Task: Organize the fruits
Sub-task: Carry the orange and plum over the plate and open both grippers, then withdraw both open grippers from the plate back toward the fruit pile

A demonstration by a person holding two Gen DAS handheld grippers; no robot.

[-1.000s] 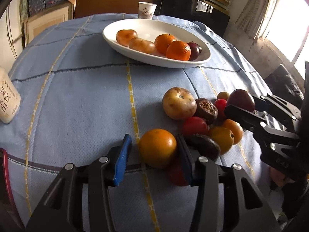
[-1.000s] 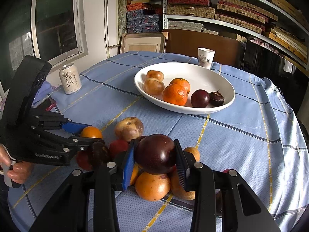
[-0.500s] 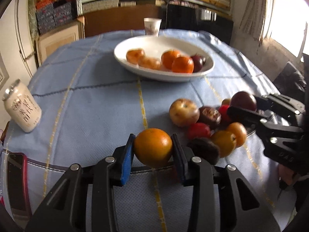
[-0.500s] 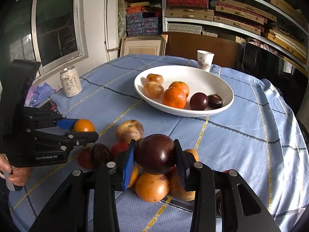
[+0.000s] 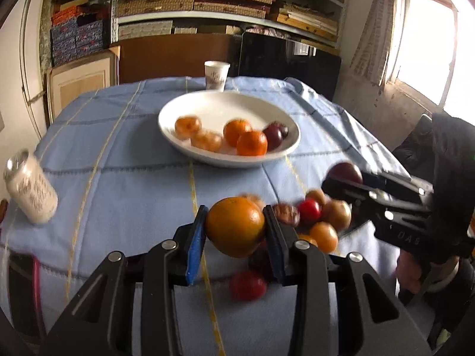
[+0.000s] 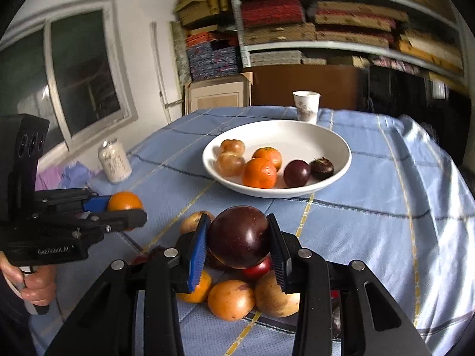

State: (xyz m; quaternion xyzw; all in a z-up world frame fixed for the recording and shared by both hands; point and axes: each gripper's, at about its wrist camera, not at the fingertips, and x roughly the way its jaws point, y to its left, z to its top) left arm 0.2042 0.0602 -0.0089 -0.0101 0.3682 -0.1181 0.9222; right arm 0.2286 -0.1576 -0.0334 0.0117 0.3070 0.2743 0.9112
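My left gripper is shut on an orange and holds it above the table; it also shows in the right wrist view. My right gripper is shut on a dark purple plum, lifted over a pile of loose fruit; it shows in the left wrist view too. A white bowl farther back holds several fruits, among them oranges and a plum.
A white drink can stands at the table's left. A paper cup stands behind the bowl. A blue checked cloth covers the round table. Shelves and boxes fill the back wall.
Both grippers have risen off the table with their fruit: the left lifted the orange from the pile, the right raised the plum. Both views now tilt up toward the bowl.
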